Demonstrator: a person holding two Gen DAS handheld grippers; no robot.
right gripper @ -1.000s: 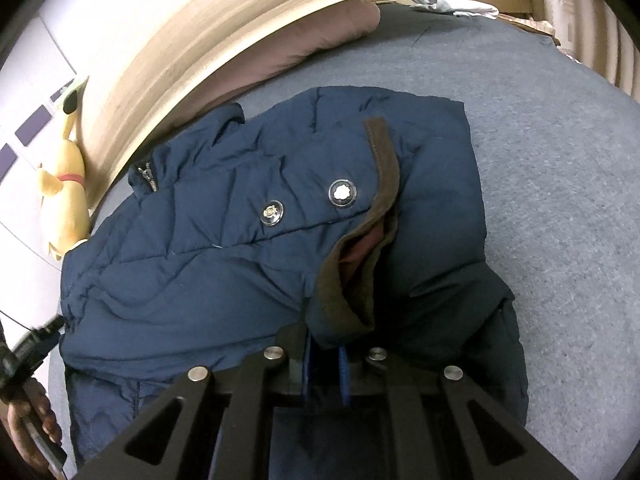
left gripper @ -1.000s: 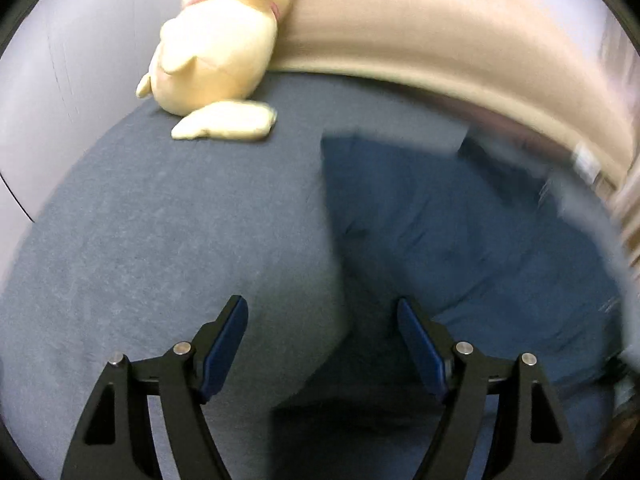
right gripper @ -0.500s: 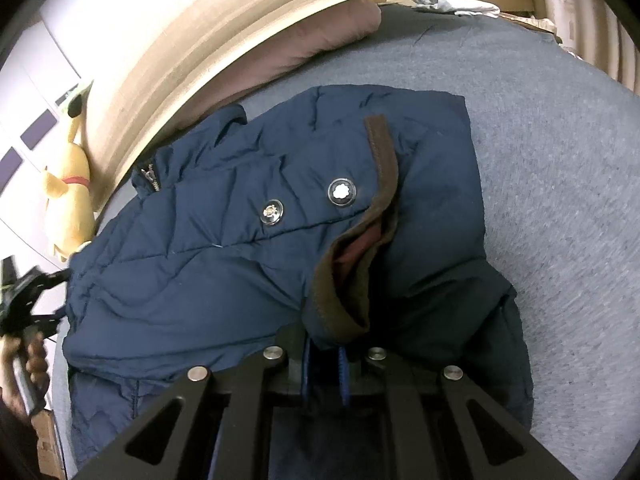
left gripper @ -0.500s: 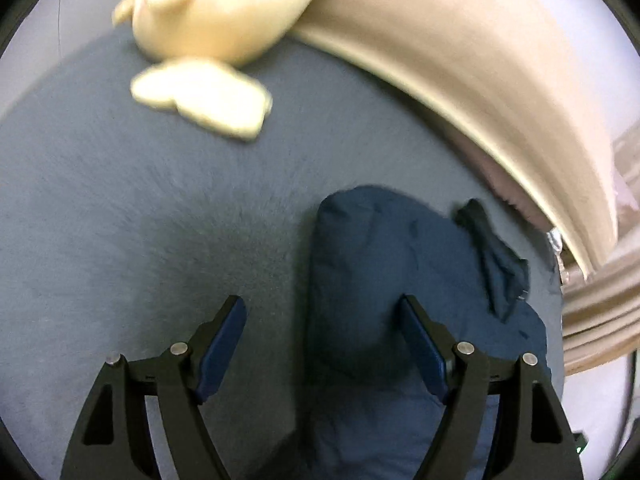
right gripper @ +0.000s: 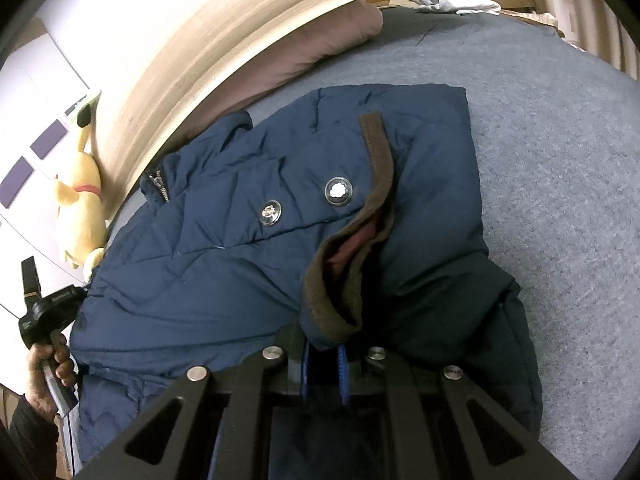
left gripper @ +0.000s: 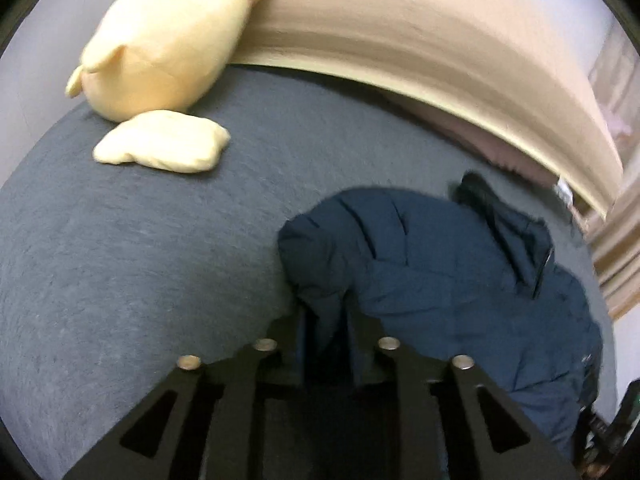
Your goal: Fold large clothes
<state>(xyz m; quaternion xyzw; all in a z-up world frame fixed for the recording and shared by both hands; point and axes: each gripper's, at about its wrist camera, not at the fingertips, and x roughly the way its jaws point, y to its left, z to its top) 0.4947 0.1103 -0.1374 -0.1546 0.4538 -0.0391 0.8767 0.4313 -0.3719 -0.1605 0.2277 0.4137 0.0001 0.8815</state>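
Nearest you, your right claw [right gripper: 324, 364] is clamped together on the near edge of the navy jacket [right gripper: 248, 248], just below the brown-trimmed collar [right gripper: 340, 280]. Your left claw [left gripper: 326, 340] is closing on a puffy fold at the jacket's [left gripper: 420, 264] left edge, with the fabric bunched between the jaws. The jacket lies spread on the grey bed [right gripper: 560, 160], its two snaps [right gripper: 338, 191] facing up.

The padding is thick and slick, so I judge the left grip may catch only the outer layer; lift too soon and the fold could slide out or drag the lower layer askew. Uneven pulling between your two claws could also twist the collar side.

Farther off, the yellow plush toy [left gripper: 168, 52] sits against the wooden headboard [left gripper: 420, 40], near the jacket's left edge; a wide sweep could knock it.

No container shows in either view.
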